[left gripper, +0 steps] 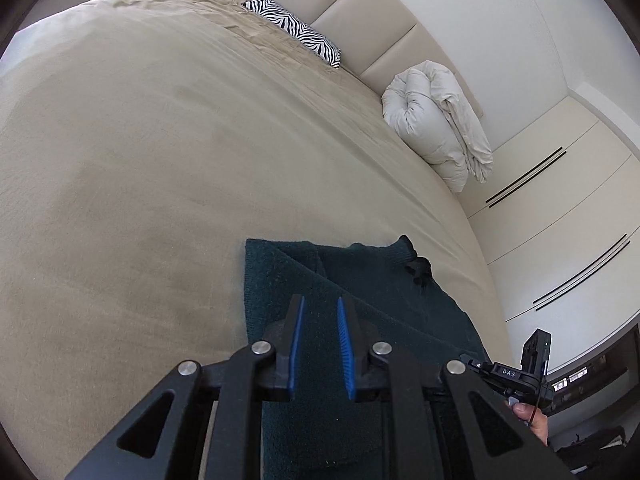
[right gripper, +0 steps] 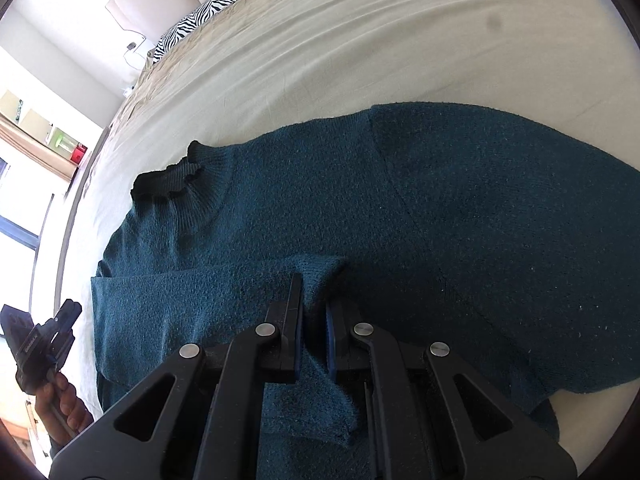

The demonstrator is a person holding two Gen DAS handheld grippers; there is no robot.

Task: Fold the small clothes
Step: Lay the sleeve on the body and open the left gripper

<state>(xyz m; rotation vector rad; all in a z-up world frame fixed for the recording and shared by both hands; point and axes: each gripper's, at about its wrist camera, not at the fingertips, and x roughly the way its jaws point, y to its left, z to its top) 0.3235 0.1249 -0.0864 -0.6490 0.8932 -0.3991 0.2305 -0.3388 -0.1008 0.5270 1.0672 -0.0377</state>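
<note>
A wide bed (left gripper: pixel 160 160) under a beige cover fills both views, with a padded headboard (left gripper: pixel 360 12), a zebra-print pillow (left gripper: pixel 292 28) and a rolled white duvet (left gripper: pixel 436 120) along its far side. Near my edge of the bed lies a dark teal knitted sweater (right gripper: pixel 460 220), spread flat, its ribbed collar (right gripper: pixel 168 184) pointing away to one side and a sleeve (right gripper: pixel 200 300) folded in across the body.

My right gripper (right gripper: pixel 314 312) is closed on a fold of that sleeve's knit; the fabric bunches up between the pads and drapes below them. My left gripper (left gripper: pixel 320 320) hangs over the sweater's edge with its blue pads (left gripper: pixel 298 344) narrow, a slim gap between them. I cannot see any cloth pinched there, so I judge it empty.

The risks, as I read them: the knit is thick and loose, so my right grip may be holding only the top layer, and lifting could drag the sleeve out of its fold. If only one side is held, the sweater may skew and the fold land crooked. The soft cover could also wrinkle up with the garment if my left pads close too low
</note>
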